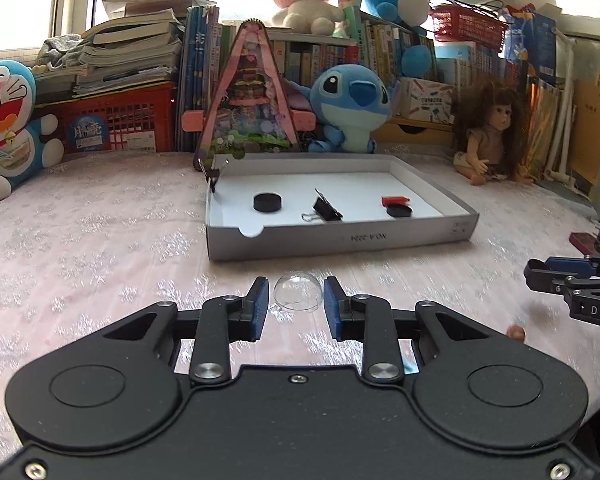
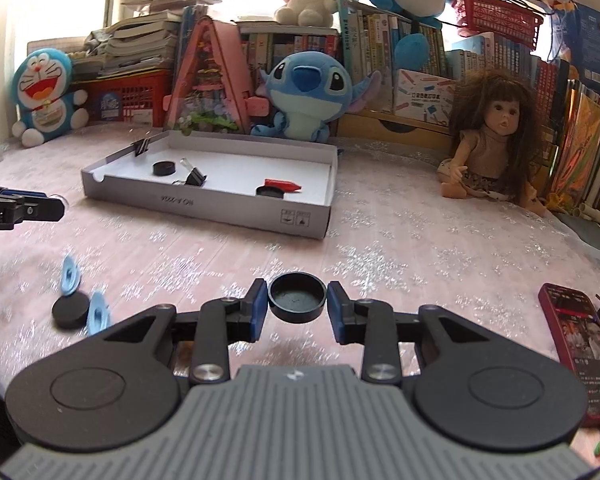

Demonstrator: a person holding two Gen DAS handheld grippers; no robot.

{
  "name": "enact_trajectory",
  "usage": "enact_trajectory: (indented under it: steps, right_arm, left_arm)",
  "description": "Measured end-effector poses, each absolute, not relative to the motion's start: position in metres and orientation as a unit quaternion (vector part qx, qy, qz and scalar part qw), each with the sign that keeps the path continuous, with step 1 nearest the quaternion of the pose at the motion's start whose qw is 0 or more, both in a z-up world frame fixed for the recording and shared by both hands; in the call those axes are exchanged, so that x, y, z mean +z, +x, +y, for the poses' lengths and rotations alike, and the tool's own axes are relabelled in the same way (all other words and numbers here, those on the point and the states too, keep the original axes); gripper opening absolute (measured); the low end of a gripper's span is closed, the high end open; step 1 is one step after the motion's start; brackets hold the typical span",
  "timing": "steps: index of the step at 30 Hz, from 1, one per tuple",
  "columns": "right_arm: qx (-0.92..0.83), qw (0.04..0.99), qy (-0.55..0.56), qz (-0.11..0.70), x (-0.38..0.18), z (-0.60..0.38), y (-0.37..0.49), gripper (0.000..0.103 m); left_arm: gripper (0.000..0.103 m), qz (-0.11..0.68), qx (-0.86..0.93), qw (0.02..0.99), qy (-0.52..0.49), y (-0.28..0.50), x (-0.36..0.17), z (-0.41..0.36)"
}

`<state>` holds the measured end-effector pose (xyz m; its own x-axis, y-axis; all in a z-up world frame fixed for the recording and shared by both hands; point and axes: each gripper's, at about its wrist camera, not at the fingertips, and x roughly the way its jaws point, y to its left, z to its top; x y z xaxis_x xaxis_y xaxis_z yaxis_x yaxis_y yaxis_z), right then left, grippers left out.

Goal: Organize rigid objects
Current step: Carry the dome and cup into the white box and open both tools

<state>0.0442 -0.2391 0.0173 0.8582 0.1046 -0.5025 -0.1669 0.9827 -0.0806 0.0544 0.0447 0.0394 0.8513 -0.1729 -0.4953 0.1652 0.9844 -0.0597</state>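
Note:
My left gripper (image 1: 296, 306) is shut on a clear plastic dome (image 1: 298, 292), held between its blue pads just above the pink cloth. Beyond it lies a shallow grey box (image 1: 340, 240) holding a black disc (image 1: 267, 202), a black binder clip (image 1: 326, 210), and a red piece beside a black cap (image 1: 398, 210). In the right wrist view, my right gripper (image 2: 297, 300) is shut on a round black cap (image 2: 297, 298), hollow side up. The same box (image 2: 204, 200) lies ahead of it to the left. The left gripper's tips (image 2: 56, 208) show at that view's left edge.
On the cloth at the right gripper's left lie a black disc (image 2: 70, 311) and two light blue pieces (image 2: 70, 274). A red phone (image 2: 580, 348) lies at the right. A doll (image 2: 488, 140), plush toys and books line the back. A binder clip (image 1: 212, 176) grips the box's left wall.

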Motion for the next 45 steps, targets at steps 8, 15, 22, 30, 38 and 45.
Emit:
enact_trajectory:
  steps: [8, 15, 22, 30, 38, 45]
  right_arm:
    - [0.058, 0.963, -0.036, 0.26, 0.031, -0.248, 0.071, 0.038]
    - [0.057, 0.963, -0.024, 0.262, 0.04, -0.249, 0.094, 0.038]
    - [0.062, 0.961, -0.024, 0.268, 0.05, -0.247, 0.124, 0.038]
    - [0.068, 0.952, -0.004, 0.298, 0.048, -0.243, 0.171, 0.038]
    - [0.063, 0.945, 0.004, 0.322, 0.035, -0.231, 0.208, 0.038]
    - [0.051, 0.941, -0.004, 0.333, 0.021, -0.22, 0.228, 0.038]
  left_arm:
    - [0.028, 0.253, -0.071, 0.965, -0.017, 0.084, 0.057, 0.049]
    - [0.028, 0.247, -0.059, 0.967, -0.024, 0.11, 0.068, 0.048]
    - [0.028, 0.252, -0.058, 0.966, -0.031, 0.142, 0.076, 0.045]
    - [0.028, 0.272, -0.047, 0.961, -0.031, 0.186, 0.066, 0.036]
    - [0.028, 0.293, -0.034, 0.955, -0.038, 0.219, 0.045, 0.03]
    - [0.028, 0.307, -0.025, 0.951, -0.039, 0.234, 0.028, 0.028]
